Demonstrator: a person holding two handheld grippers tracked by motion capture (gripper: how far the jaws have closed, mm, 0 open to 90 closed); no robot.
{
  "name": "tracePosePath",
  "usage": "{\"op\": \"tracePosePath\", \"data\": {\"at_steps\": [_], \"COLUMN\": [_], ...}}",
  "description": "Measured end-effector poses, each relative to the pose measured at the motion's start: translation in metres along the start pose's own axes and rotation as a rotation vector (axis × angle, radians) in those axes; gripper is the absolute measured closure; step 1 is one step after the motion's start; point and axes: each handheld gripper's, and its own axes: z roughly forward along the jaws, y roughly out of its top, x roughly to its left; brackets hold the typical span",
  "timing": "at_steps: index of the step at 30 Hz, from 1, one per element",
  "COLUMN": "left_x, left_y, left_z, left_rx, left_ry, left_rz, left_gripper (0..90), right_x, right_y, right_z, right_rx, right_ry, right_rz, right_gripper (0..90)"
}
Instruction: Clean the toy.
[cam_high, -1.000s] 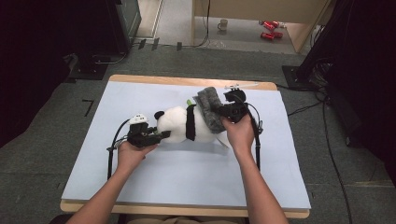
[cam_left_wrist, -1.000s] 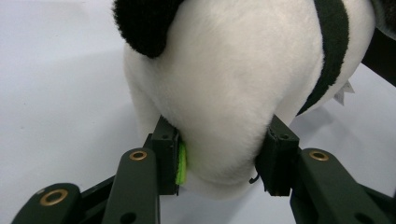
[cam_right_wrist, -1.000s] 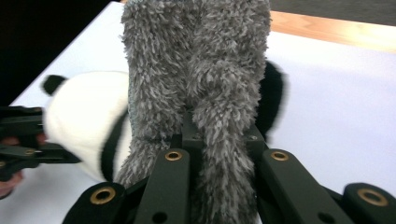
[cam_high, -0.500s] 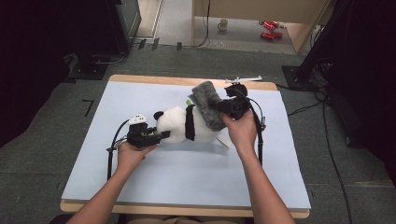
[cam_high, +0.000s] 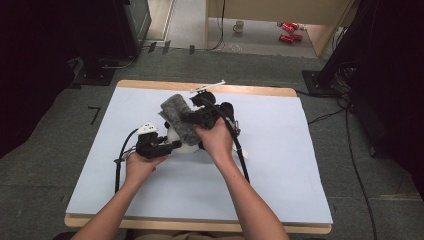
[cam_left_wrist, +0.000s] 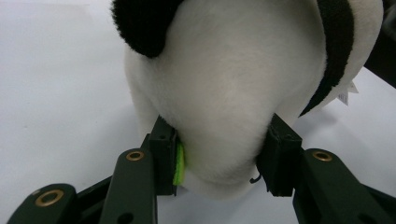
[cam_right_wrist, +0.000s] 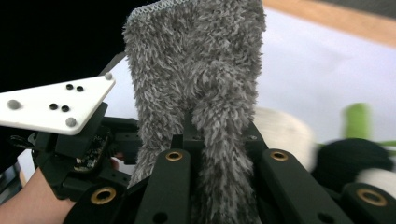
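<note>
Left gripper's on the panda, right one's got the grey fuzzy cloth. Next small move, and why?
Probably lower the grey cloth onto the panda. The right gripper is shut on the cloth and holds it up just above the toy, while the left gripper has its jaws against the panda's white end on the table, steadying it.

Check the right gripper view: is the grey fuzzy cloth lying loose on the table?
No, the grey fuzzy cloth is pinched between the closed jaws of the right tool, raised off the table.
</note>
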Motion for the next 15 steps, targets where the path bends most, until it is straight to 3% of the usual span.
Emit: {"op": "tracePosePath", "data": {"at_steps": [4,6,11,15], "left_x": [0.0,0.0,-0.002,-0.001], "left_y": [-0.003,-0.004,-0.004,-0.004], "left_z": [-0.001,-0.001,-0.001,0.0], "left_rx": [0.008,0.004,0.001,0.002], "left_ry": [0.005,0.001,0.008,0.002], "left_rz": [0.002,-0.001,0.012,-0.001], "left_gripper": [55.3,54.9,54.9,54.9], "right_x": [0.007,0.007,-0.005,-0.014], "right_y": [-0.008,-0.014,-0.016,-0.018], "right_z": [0.024,0.03,0.022,0.01], "right_rx": [0.068,0.064,0.057,0.047], "right_ry": [0.036,0.028,0.018,-0.011], "right_rz": [-0.019,-0.045,-0.035,-0.024], "right_gripper": [79.7,79.9,79.8,79.6]}}
